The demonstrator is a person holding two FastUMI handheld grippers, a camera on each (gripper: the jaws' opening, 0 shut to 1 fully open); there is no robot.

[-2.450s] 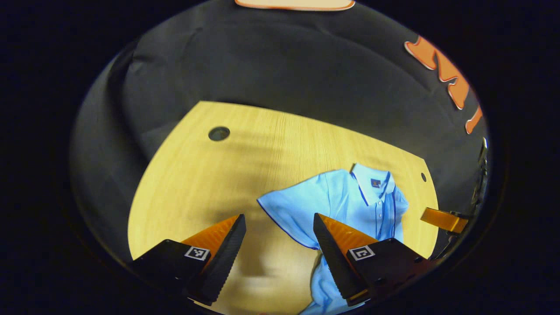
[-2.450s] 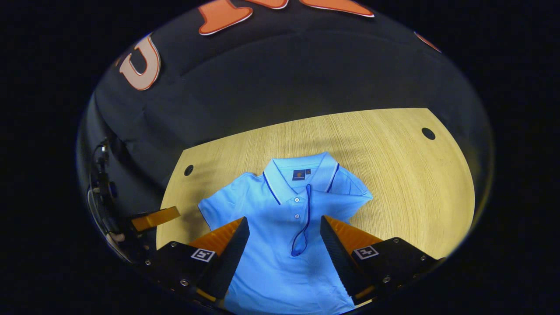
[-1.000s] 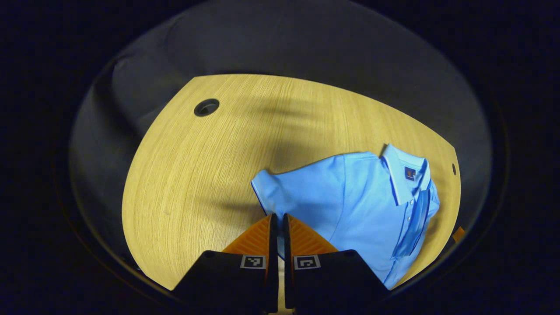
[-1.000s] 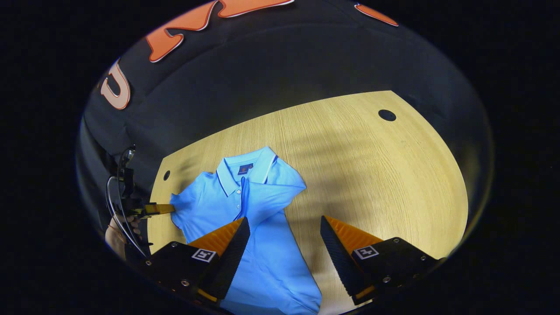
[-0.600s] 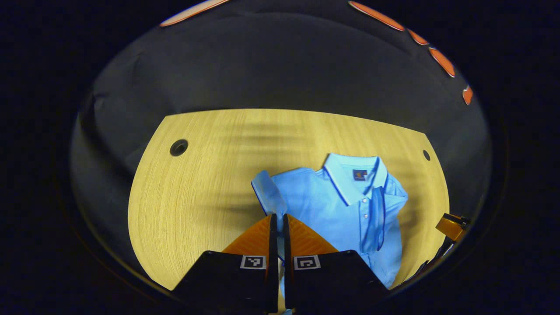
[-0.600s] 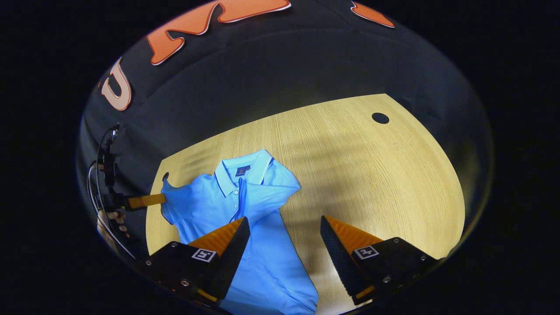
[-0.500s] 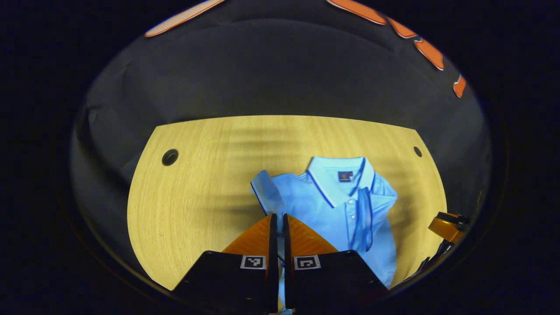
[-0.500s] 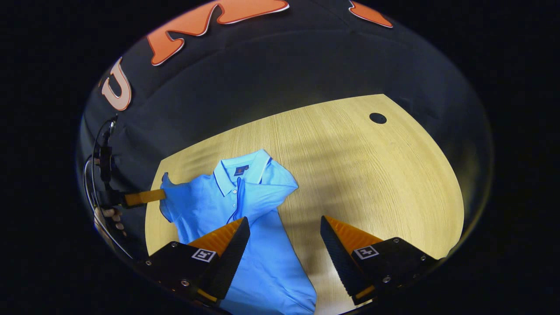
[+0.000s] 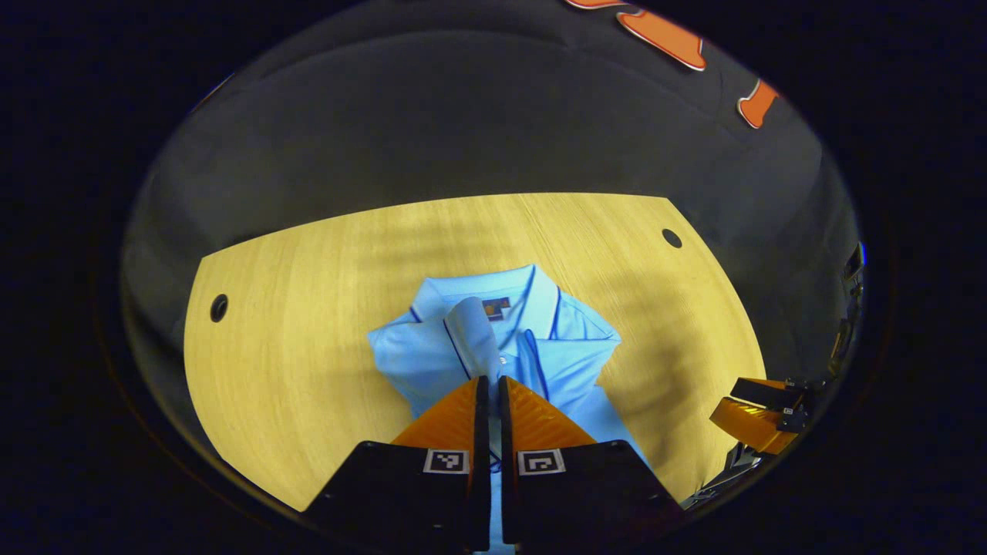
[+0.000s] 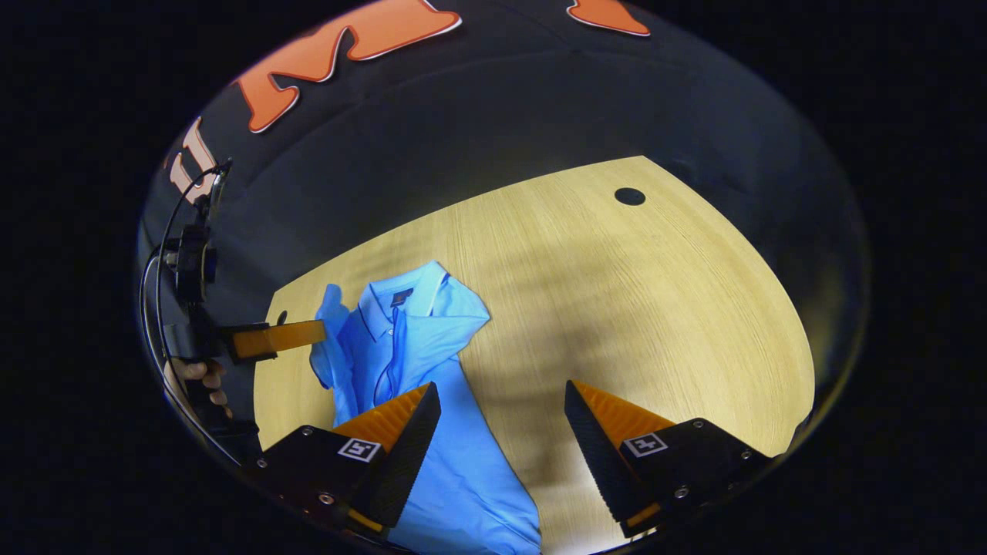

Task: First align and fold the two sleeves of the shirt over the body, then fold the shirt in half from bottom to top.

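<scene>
Over the shirt (image 9: 570, 362) front, the closed left gripper (image 9: 489, 385) has carried the pinched sleeve (image 9: 467, 331) inward — right gripper (image 10: 501, 401) gapes, empty.

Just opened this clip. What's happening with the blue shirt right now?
A person is folding a light blue polo shirt on a wooden table with two hand-held tongs. The left tongs are shut on a sleeve, lifted and carried over the shirt's chest near the collar. The other sleeve already lies folded across the body. The right tongs hang open above the shirt's lower part, gripping nothing.
</scene>
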